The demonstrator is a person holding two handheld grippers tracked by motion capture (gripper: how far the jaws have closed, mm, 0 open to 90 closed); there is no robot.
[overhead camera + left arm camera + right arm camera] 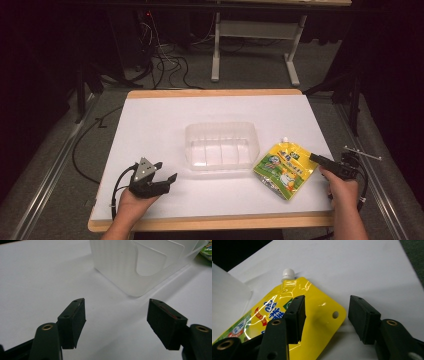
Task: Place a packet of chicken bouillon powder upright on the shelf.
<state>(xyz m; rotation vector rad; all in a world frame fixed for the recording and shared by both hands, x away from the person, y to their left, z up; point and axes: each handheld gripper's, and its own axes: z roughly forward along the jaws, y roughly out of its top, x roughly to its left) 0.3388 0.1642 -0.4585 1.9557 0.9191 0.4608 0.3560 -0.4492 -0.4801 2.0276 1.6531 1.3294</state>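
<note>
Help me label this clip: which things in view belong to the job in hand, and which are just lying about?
In the job:
yellow pouch, straddled by the open right gripper
clear plastic bin beside it
left gripper, open, resting on the white table

Lying about:
cables on the floor
white desk frame behind

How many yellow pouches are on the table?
1. The yellow pouch lies flat on the table, right of the clear plastic box, with the right tongs open over its top corner.
</note>
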